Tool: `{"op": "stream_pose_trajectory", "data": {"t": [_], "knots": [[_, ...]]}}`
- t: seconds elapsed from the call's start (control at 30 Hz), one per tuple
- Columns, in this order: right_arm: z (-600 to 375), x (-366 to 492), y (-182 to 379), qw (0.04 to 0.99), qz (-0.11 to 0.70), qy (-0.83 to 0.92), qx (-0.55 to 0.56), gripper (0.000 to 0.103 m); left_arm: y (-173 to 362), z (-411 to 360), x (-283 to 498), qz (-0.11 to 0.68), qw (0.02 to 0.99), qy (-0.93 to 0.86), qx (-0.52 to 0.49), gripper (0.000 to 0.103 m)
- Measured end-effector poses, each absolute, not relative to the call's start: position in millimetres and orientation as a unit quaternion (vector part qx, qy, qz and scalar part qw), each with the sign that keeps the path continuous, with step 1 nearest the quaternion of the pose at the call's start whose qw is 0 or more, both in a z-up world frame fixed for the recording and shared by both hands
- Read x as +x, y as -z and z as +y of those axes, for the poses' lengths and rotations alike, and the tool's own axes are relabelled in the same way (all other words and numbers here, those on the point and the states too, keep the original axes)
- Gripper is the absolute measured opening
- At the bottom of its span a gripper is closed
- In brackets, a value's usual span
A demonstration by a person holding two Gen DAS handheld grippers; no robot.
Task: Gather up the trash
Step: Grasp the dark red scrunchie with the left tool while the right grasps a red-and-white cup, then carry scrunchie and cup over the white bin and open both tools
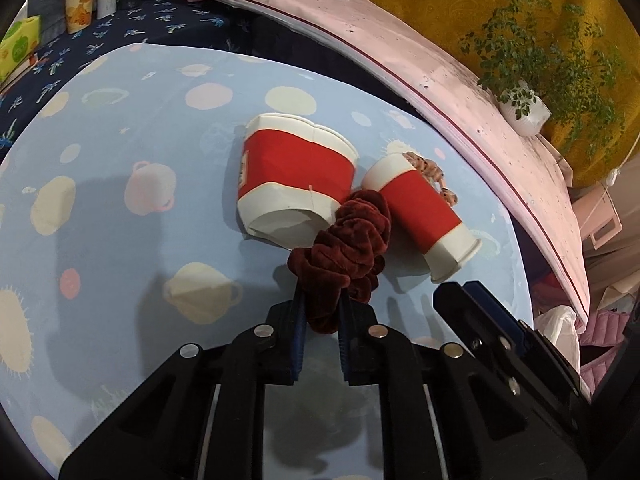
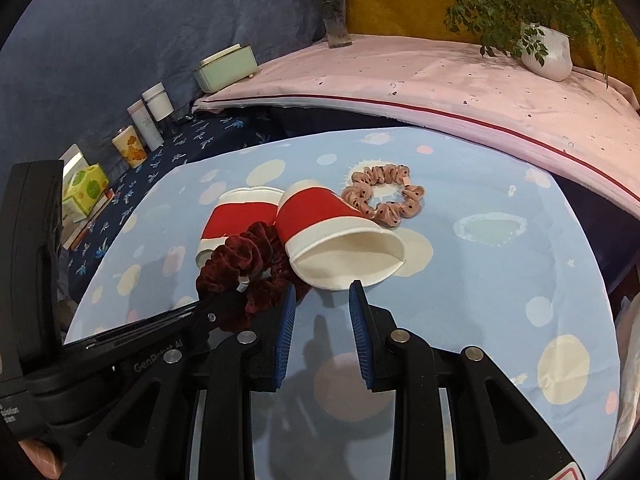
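Two red-and-white paper cups lie on their sides on the light blue cloth: a crushed one point(image 1: 294, 178) point(image 2: 234, 222) and another point(image 1: 422, 214) point(image 2: 340, 240) beside it. My left gripper point(image 1: 322, 300) point(image 2: 224, 304) is shut on a dark red velvet scrunchie point(image 1: 344, 248) point(image 2: 244, 266), held in front of the cups. My right gripper point(image 2: 322, 292) is open and empty, its jaws just short of the nearer cup's open mouth; its body shows in the left wrist view point(image 1: 496, 336). A pink dotted scrunchie point(image 2: 382, 194) point(image 1: 434, 174) lies behind the cups.
A raised pink-covered ledge point(image 2: 460, 84) runs behind, bearing a white plant pot point(image 2: 548, 52), a vase point(image 2: 336, 20) and a green box point(image 2: 226, 68). Tins, a patterned cup point(image 2: 130, 148) and a tissue box point(image 2: 84, 190) stand at left. A white plastic bag point(image 1: 560, 328) hangs off the right edge.
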State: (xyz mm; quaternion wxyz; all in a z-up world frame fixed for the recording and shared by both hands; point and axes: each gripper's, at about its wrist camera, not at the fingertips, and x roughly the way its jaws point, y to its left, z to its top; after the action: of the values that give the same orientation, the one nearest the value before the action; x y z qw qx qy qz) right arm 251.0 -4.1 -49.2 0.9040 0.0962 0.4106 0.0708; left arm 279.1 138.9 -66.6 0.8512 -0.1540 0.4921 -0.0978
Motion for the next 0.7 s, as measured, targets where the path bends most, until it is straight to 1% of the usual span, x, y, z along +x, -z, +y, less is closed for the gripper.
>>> {"op": "stream_pose_trajectory", "data": {"t": [0.23,0.27,0.37,0.4,0.5,0.7], "knots": [[4,270,56,0.902,0.411,-0.082,0.104,0.028,69,146,280,0.496,0.848,0.094,-0.16,0.013],[5,272,57,0.901,0.413,-0.084,0.104,0.026,69,147,280,0.496,0.848,0.094,-0.161,0.013],[6,273,57,0.901,0.412,-0.087,0.107,0.014,68,146,279,0.494,0.85,0.095,-0.159,0.013],[5,271,57,0.901,0.411,-0.087,0.105,0.011,66,146,278,0.493,0.85,0.096,-0.159,0.013],[2,265,51,0.906,0.402,-0.083,0.104,0.008,62,143,274,0.49,0.851,0.098,-0.159,0.013],[-13,250,36,0.911,0.387,-0.072,0.12,0.004,46,128,262,0.48,0.857,0.112,-0.152,0.013]]}}
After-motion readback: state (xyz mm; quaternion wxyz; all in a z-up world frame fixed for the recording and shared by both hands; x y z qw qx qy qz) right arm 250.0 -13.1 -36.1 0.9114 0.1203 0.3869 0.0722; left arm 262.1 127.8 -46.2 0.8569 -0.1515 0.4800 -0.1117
